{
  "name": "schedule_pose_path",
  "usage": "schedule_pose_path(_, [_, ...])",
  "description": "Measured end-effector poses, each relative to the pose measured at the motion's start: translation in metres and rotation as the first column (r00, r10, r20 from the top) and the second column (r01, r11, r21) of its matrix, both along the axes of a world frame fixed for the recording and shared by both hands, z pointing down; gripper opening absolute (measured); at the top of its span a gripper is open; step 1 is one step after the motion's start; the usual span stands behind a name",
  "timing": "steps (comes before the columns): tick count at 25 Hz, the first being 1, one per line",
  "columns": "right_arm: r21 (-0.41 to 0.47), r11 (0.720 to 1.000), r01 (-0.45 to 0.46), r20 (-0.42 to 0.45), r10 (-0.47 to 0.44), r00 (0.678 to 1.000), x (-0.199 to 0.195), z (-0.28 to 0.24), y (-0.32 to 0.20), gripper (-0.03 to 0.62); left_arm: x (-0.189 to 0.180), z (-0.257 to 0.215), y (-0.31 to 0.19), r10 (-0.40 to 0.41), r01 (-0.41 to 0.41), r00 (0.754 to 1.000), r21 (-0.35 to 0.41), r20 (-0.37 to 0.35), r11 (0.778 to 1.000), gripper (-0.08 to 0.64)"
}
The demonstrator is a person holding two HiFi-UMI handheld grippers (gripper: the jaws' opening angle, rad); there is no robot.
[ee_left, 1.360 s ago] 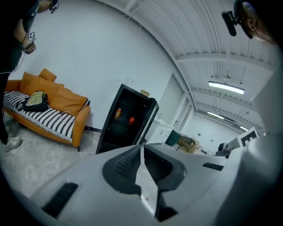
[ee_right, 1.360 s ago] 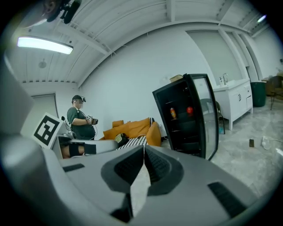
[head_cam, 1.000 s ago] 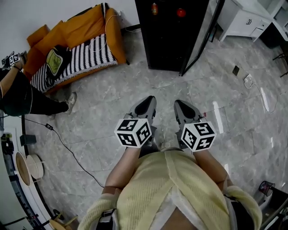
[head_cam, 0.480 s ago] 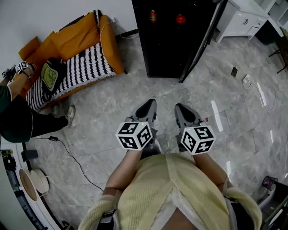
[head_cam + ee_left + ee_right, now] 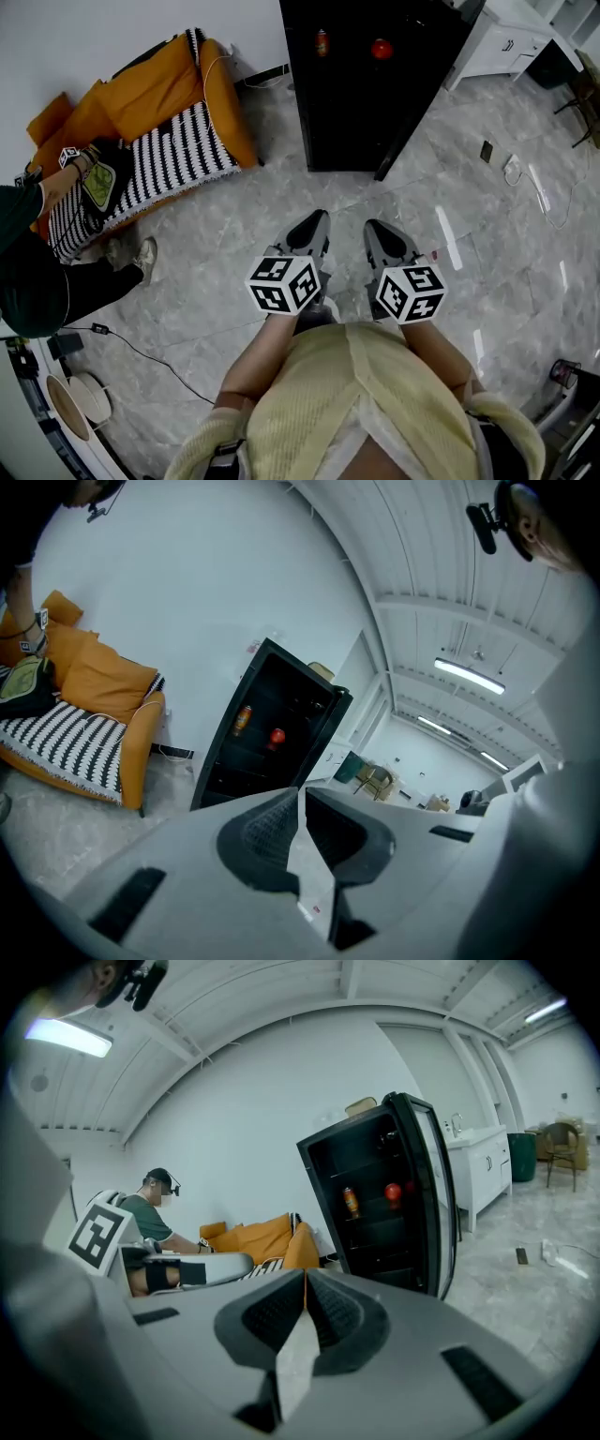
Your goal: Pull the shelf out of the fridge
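Though closed, two claws (image 5: 313, 219) (image 5: 374, 227), one fridge (image 5: 375, 103).

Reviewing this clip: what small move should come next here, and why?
Probably step closer to the fridge: its door stands open, but bare floor lies between it and both grippers. The left gripper and right gripper are shut and empty, so the jaws would need opening before reaching in.

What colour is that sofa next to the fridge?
Orange sofa, with a black-and-white striped cover; clearest in the head view.
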State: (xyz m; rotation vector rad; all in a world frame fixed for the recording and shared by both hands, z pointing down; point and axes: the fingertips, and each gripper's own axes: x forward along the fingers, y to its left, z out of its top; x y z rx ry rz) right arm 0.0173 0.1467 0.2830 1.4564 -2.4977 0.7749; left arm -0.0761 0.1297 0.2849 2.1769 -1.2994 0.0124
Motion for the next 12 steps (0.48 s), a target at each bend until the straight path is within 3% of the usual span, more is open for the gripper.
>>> schedule_pose_path(12, [-0.034, 0.997, -0.07, 0.017, 0.07, 0.997, -0.033, 0.01, -0.039, 0.031, -0.024, 0.015, -0.038, 0.091, -0.091, 0.996, -0.033, 0.0, 0.995, 0.043])
